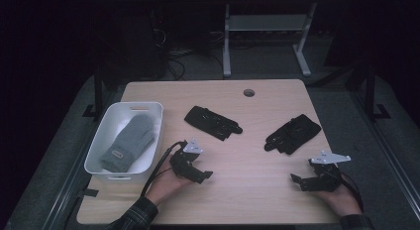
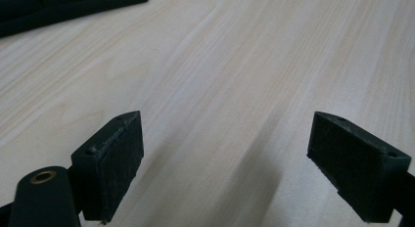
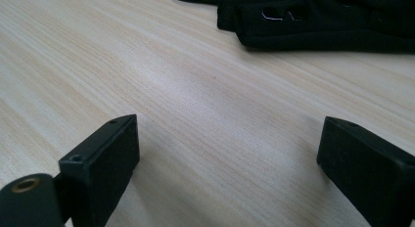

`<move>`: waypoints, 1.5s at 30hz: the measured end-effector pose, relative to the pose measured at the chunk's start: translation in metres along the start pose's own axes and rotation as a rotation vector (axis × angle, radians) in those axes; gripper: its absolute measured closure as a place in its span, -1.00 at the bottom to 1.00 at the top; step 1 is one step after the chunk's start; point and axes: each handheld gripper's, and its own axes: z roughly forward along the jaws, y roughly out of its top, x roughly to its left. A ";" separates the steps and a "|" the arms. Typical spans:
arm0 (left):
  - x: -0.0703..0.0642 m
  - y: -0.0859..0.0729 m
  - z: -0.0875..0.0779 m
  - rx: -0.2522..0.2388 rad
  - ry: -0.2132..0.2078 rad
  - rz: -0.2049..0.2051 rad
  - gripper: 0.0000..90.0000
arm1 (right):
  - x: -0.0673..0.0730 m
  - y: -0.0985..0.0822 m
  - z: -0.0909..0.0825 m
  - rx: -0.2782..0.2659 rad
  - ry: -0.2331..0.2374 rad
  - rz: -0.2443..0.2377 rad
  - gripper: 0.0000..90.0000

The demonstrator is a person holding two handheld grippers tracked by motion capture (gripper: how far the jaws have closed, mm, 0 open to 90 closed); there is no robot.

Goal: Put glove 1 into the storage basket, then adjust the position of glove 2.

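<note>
1. The desk is a pale wood-grain top with a round cable hole near its far edge; both forearms come in over its near edge.
2. A white plastic bin sits at the desk's left edge, and a grey knitted mitten lies flat inside it, cuff toward the near edge.
3. Two black gloves are out on the wood. The left black glove lies mid-desk, just right of the bin's far corner; the right black glove lies toward the right edge, well apart from the first.
4. Both gloves look light, limp and floppy, so they will likely sag and fold once lifted. A pinch on the thicker cuff end, or across bunched fabric, looks safer than on a single thin finger, which could slip out.
5. The left claw rests near the near edge beside the bin, jaws spread wide and empty over bare wood, the left glove beyond it.
6. The right claw sits by the near right corner, jaws also wide and empty, with the right glove close ahead in the right gripper view.
</note>
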 end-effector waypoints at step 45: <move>0.007 -0.025 0.006 -0.079 0.045 0.049 -0.72 | -0.075 0.070 0.028 -0.012 -0.119 0.022 1.00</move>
